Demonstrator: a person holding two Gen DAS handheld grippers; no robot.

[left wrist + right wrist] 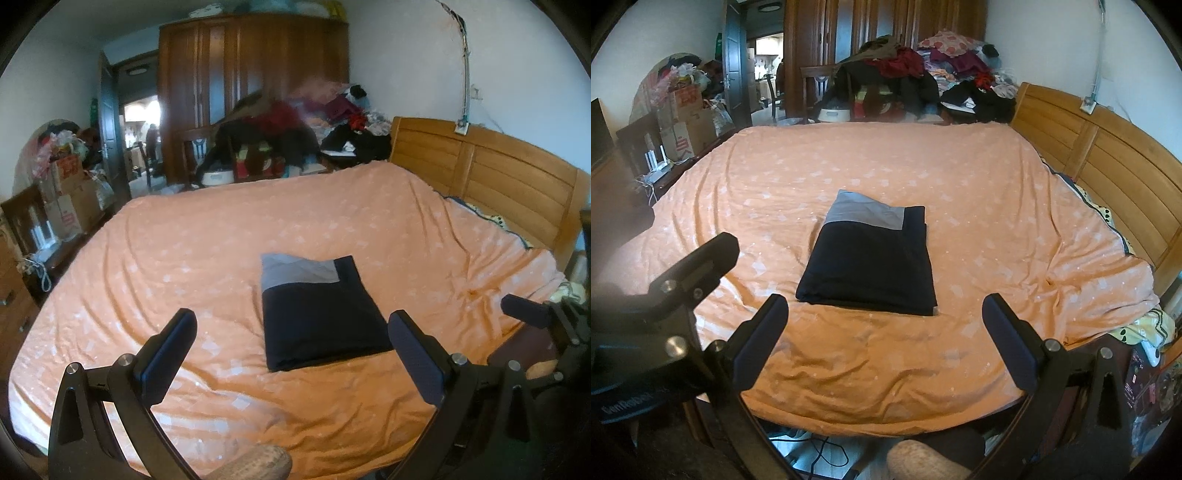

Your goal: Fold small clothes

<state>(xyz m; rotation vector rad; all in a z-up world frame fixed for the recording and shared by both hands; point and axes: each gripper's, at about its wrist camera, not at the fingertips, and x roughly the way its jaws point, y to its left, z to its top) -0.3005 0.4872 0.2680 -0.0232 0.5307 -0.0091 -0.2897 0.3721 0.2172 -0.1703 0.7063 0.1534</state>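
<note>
Folded navy-blue garment with a grey band [317,314] lies flat near the middle of a bed under an orange patterned cotton sheet [184,258], its long axis running from the near edge toward the far side, grey end farthest. The left tool [291,347] and the right tool [884,325] hover over the near edge, fingers spread wide apart, touching nothing. A heap of clothes [923,74] beyond the bed is blurred in the left view.

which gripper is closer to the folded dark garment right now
Left, narrowly. The left gripper straddles the folded garment's near edge, one finger beside its corner. The right gripper is open just short of it, to its right.
</note>
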